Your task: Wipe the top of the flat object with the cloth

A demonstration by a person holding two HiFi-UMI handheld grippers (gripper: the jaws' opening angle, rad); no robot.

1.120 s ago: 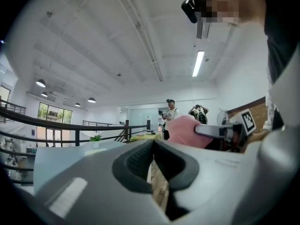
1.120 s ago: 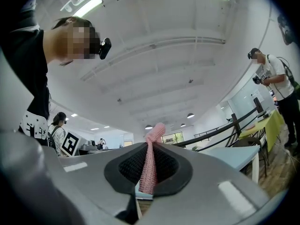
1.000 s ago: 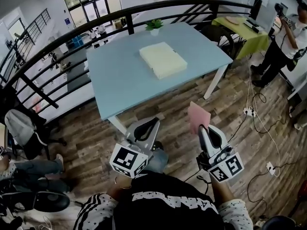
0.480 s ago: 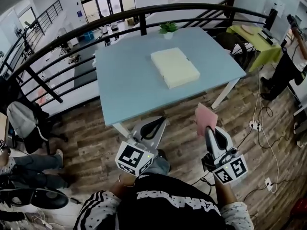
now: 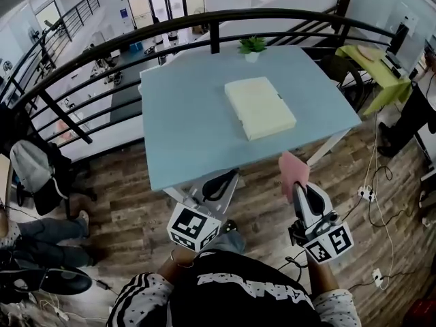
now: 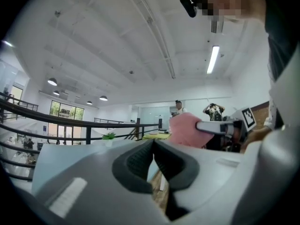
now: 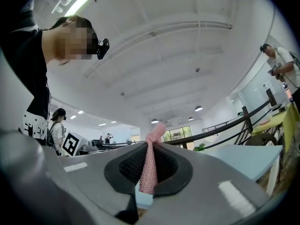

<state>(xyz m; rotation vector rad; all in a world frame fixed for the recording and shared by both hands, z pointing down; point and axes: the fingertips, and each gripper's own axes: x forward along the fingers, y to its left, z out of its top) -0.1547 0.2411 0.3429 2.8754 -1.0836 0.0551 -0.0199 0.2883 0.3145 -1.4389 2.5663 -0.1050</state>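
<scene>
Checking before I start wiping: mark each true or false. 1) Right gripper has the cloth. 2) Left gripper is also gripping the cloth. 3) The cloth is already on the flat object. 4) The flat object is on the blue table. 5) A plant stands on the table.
1) True: the right gripper is shut on the pink cloth.
2) False: the left gripper has its jaws together with nothing between them.
3) False: the cloth is held up on the near side of the table; the flat object has a bare top.
4) True.
5) True: a small potted plant stands at the far edge.
</scene>
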